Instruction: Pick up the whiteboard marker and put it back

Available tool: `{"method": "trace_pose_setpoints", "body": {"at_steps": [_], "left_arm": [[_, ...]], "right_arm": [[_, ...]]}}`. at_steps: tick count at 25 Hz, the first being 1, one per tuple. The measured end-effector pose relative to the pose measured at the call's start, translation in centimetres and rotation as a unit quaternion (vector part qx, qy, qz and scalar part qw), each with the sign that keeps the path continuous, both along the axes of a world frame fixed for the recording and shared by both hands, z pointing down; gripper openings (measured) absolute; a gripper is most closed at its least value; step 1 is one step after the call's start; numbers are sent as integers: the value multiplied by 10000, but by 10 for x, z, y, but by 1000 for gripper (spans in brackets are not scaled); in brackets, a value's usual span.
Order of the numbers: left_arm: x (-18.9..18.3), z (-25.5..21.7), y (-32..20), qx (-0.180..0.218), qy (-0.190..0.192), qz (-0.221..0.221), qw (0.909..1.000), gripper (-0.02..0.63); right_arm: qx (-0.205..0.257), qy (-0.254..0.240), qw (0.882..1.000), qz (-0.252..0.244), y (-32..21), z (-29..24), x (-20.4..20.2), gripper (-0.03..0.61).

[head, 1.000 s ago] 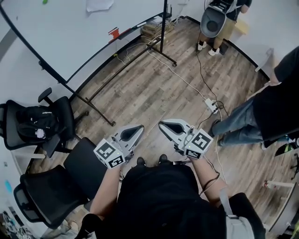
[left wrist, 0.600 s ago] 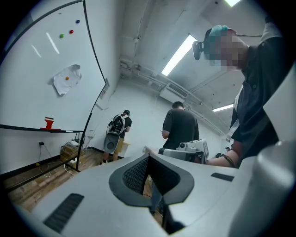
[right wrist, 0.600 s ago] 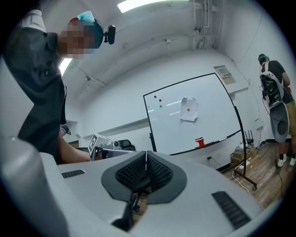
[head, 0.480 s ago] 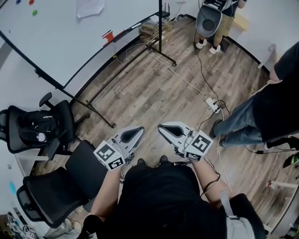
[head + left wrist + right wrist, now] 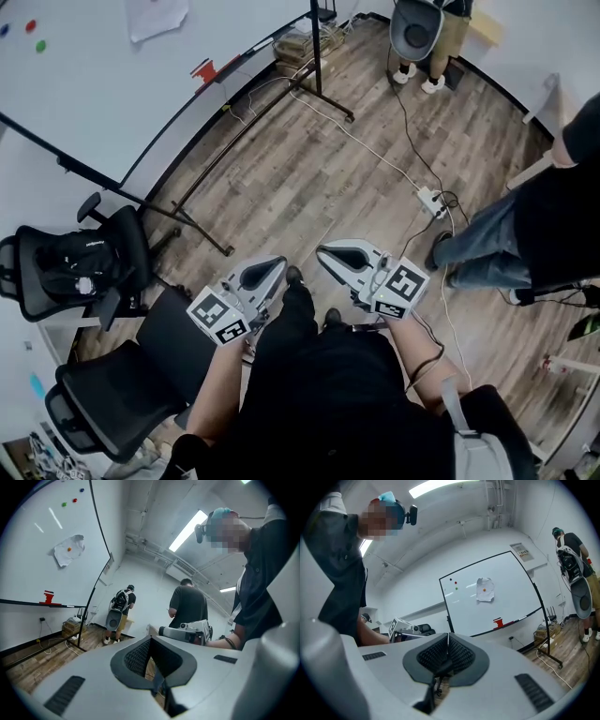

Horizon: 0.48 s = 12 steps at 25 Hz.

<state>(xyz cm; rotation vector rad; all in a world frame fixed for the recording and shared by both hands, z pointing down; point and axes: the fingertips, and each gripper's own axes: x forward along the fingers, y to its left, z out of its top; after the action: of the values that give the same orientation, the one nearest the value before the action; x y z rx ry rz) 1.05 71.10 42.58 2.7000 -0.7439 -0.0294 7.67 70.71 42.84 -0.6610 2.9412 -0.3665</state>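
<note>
A large whiteboard (image 5: 84, 84) on a black wheeled stand leans across the upper left of the head view. On its tray sits a red item (image 5: 202, 68), also visible in the right gripper view (image 5: 498, 622). I cannot pick out a marker for certain; a thin pale stick (image 5: 519, 618) lies on the tray beside the red item. My left gripper (image 5: 277, 265) and right gripper (image 5: 324, 251) hang side by side at waist height over the wood floor, far from the board. Both are shut with nothing between the jaws.
Two black office chairs (image 5: 80, 258) (image 5: 112, 384) stand at my left. The stand's floor bars (image 5: 202, 220) cross the floor ahead. A power strip (image 5: 431, 200) with cables lies to the right, beside a standing person (image 5: 525, 225). Another person (image 5: 417, 28) stands far ahead.
My leg has stepped forward between the grippers, and the whiteboard and floor have slid up and left in the head view. Both grippers stay shut, side by side.
</note>
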Motion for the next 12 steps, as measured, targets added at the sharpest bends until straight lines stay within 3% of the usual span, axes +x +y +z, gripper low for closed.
{"method": "trace_pose_setpoints", "body": {"at_steps": [12], "left_arm": [[-48, -9, -153, 177, 323, 40, 9993, 11]], "right_arm": [[-45, 355, 9993, 81, -138, -5, -40, 21]]}}
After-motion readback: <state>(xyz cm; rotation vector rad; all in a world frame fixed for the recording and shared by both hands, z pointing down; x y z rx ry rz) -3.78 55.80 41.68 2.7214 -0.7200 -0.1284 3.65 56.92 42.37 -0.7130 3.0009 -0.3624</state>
